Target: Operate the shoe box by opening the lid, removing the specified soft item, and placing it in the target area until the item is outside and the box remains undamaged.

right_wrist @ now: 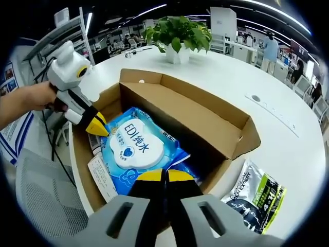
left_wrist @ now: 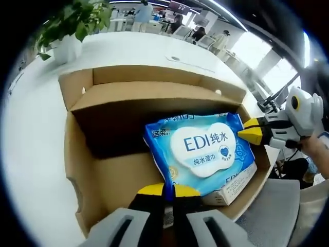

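— Item one: box point(left_wrist: 72, 149). Status?

— Cardboard, on the white table point(left_wrist: 31, 154), lid point(left_wrist: 154, 95) already folded back and standing open. No tears or crushed edges in either view. The opening step reads as done.

— Item two: the soft item?

— Wipes pack point(left_wrist: 205, 149), blue with a white label. It is inside the box, lying face up on a white carton point(left_wrist: 226, 193) against the near wall. Not lifted, as far as the views show.

— Item three: left gripper point(left_wrist: 168, 191)?

— Yellow tips drawn together at the pack's lower corner. Whether film is caught between them cannot be told.

— Item four: right gripper point(left_wrist: 247, 133)?

— It comes into the left gripper view from the right, its tip touching the pack's far edge. In its own view the tips sit together over the pack's near edge — again, an actual pinch cannot be confirmed.

— Other entries?

— Black and green pouch point(right_wrist: 257, 200) on the table just beside the box; potted plant point(right_wrist: 177, 33) beyond it, well apart.

— Remaining?

— Judged from this: confirm hold, raise the pack clear of the walls without dragging the cardboard, set it on the table. The removal and placing steps are both outstanding.
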Motion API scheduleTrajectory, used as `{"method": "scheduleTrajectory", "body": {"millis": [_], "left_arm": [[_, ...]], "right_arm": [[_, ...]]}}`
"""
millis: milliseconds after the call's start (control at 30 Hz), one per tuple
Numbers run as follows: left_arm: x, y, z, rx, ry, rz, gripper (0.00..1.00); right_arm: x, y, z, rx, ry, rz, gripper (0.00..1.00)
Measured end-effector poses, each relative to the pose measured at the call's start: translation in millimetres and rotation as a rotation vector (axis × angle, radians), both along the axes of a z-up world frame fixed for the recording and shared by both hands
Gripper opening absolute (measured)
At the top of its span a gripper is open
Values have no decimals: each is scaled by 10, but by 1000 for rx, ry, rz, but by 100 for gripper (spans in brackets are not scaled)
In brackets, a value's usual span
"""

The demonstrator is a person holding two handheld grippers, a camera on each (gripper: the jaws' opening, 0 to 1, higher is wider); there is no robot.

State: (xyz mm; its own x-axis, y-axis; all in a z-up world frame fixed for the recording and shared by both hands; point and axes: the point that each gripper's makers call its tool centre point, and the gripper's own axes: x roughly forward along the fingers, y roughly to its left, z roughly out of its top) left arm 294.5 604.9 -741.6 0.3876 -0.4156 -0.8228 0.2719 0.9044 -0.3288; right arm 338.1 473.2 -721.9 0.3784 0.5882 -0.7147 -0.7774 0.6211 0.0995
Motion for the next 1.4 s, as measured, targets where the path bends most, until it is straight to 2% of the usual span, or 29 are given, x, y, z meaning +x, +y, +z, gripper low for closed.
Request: {"method": "scheduleTrajectory", "body": {"millis": [433,900,1033,1300,1400], "left_arm": [[-44,-2,188,4,-58,20,2],[-14,-12,570,4,-143,36,2],[19,-81,699,-9,-168,40,2],[61,-298,820,-15,-181,4,2],[86,-376,860,-9,-190,-7,1]], "right_arm": [[-7,-19,131,20,-24,-4,0],[41,-57,460,109,-44,-50,0],[72,-125,553,119,-56,-66,0],[117,-343,710,129,-70,-104,0],[128,-422,778,162,-58,-136,0]]}}
